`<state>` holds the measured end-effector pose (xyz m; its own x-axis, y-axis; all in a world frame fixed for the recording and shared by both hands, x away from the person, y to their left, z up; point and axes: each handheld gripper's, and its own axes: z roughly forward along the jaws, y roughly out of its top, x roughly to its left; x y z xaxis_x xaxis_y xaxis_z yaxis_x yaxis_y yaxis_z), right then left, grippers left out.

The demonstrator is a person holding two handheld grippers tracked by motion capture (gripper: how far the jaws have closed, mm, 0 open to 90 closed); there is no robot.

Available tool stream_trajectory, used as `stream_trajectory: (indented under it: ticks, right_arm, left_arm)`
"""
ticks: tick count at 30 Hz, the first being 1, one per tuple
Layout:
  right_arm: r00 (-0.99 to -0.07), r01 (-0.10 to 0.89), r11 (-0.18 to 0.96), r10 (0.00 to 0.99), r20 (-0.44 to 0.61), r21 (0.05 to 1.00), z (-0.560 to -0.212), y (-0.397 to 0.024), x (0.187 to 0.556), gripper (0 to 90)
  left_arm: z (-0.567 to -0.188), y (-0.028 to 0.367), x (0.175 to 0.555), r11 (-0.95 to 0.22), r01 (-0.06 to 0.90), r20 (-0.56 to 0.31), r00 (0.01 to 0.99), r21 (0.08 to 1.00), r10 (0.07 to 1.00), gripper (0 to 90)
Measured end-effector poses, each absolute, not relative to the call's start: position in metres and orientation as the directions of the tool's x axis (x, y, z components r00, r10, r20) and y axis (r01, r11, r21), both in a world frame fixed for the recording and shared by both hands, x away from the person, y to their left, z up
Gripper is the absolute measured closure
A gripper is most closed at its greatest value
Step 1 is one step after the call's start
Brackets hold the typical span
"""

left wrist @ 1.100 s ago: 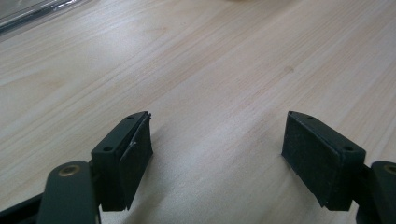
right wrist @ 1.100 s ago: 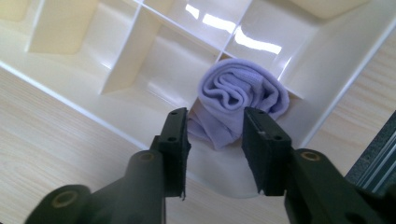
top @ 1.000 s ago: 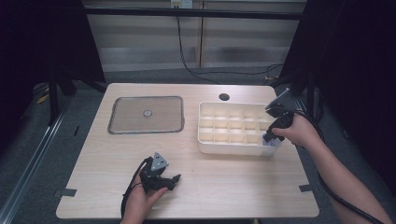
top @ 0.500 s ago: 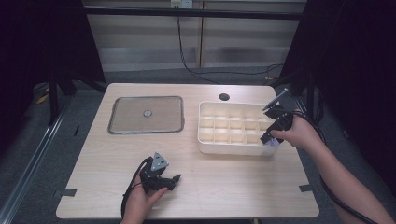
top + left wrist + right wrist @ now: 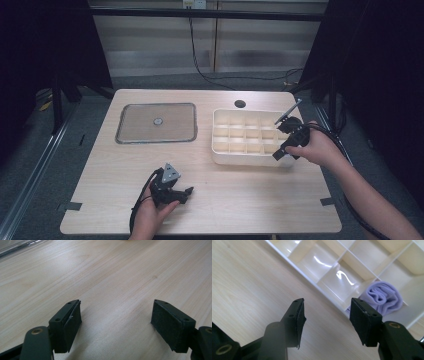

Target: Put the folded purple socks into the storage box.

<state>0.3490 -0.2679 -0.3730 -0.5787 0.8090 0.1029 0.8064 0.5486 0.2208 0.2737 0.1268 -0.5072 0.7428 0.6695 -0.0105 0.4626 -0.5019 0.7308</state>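
Note:
A white divided organiser box [image 5: 245, 137] stands on the right half of the wooden table. In the right gripper view a rolled lavender cloth [image 5: 384, 298] lies in one of its compartments [image 5: 337, 277], beyond the jaws. My right gripper [image 5: 279, 154] [image 5: 327, 303] hovers at the box's front right corner. Its jaws have just been opening and stand open, with nothing between the pads. My left gripper [image 5: 189, 192] [image 5: 117, 303] rests low over bare wood near the front edge, open and empty.
A flat clear lid [image 5: 156, 122] with a small centre knob lies at the back left of the table [image 5: 235, 200]. A round cable hole [image 5: 240, 104] sits behind the box. Cables trail from both grippers. Dark curtains flank the table.
The right gripper has shifted a little left and toward me at the box's corner, and its jaws stand wider apart. The left gripper has stayed put.

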Motion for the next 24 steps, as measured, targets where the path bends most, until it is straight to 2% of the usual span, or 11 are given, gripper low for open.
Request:
stream_trajectory:
  ticks: [10, 24]
  right_arm:
    - [-0.666, 0.739, 0.635, 0.74, 0.096, 0.226, -0.376, -0.247, 0.332, 41.6]
    - [-0.718, 0.688, 0.671, 0.686, 0.118, 0.276, -0.385, -0.231, 0.312, 37.3]
  left_arm:
    - [-0.507, 0.127, 0.274, -0.501, 0.463, -0.011, 0.742, 0.731, 0.67, 23.6]
    - [-0.507, 0.127, 0.274, -0.498, 0.464, -0.014, 0.741, 0.733, 0.671, 23.6]
